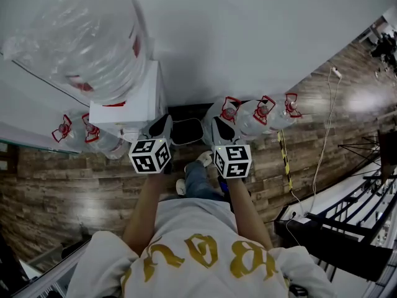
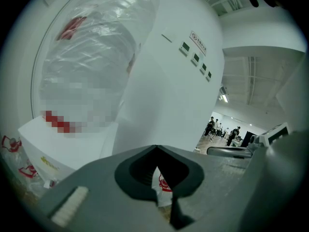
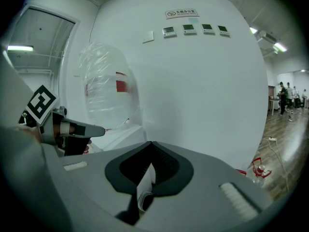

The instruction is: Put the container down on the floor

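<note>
1. On my left gripper [image 2: 155, 151] the jaws are pressed together at the tips with nothing pinched. Through the slit below them I see only a scrap of clear bottle with red print.
2. My right gripper [image 3: 150, 146] is likewise closed tip to tip. A white sliver shows in its slit, and I cannot tell what it is.
3. Both forearms reach forward and down, roughly parallel. The left marker cube [image 1: 150, 154] and the right marker cube [image 1: 232, 160] sit side by side and apart, and the grippers point at the foot of the white wall [image 1: 260, 36].
4. The container [image 1: 186, 131] lies between the two gripper tips, low against the wall. It is dark and rectangular with a paler rim. I cannot tell whether it touches the wood floor [image 1: 56, 185].
5. Just left of it stands a white dispenser [image 1: 127, 107] carrying a plastic-wrapped jug [image 1: 87, 36]. Red-handled water bottles [image 1: 260, 113] line the wall on both sides.
</note>
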`<state>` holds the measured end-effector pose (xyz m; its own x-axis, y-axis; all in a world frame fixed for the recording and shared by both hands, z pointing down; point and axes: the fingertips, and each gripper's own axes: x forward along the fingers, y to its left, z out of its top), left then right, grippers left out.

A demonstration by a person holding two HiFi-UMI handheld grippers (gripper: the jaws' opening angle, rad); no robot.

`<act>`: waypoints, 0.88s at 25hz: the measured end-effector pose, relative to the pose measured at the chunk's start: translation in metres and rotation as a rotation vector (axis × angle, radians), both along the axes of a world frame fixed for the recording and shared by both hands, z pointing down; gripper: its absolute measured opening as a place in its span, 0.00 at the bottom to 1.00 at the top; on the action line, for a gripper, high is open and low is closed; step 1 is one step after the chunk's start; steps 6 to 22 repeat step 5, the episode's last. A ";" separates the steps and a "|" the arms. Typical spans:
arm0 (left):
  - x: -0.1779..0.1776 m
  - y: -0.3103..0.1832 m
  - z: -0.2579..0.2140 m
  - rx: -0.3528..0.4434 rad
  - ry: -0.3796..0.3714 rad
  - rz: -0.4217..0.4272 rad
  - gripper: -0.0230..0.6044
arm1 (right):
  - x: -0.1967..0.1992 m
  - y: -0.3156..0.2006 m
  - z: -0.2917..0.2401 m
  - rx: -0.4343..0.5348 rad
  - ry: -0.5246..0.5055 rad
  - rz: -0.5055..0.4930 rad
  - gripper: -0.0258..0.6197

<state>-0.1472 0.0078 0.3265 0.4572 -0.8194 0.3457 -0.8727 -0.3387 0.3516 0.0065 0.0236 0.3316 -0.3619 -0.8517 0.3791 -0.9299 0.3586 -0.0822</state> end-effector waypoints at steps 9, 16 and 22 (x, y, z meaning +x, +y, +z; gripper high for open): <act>-0.010 -0.001 -0.002 0.003 0.001 -0.018 0.04 | -0.005 -0.001 0.002 -0.001 -0.021 0.008 0.09; -0.010 -0.001 -0.002 0.003 0.001 -0.018 0.04 | -0.005 -0.001 0.002 -0.001 -0.021 0.008 0.09; -0.010 -0.001 -0.002 0.003 0.001 -0.018 0.04 | -0.005 -0.001 0.002 -0.001 -0.021 0.008 0.09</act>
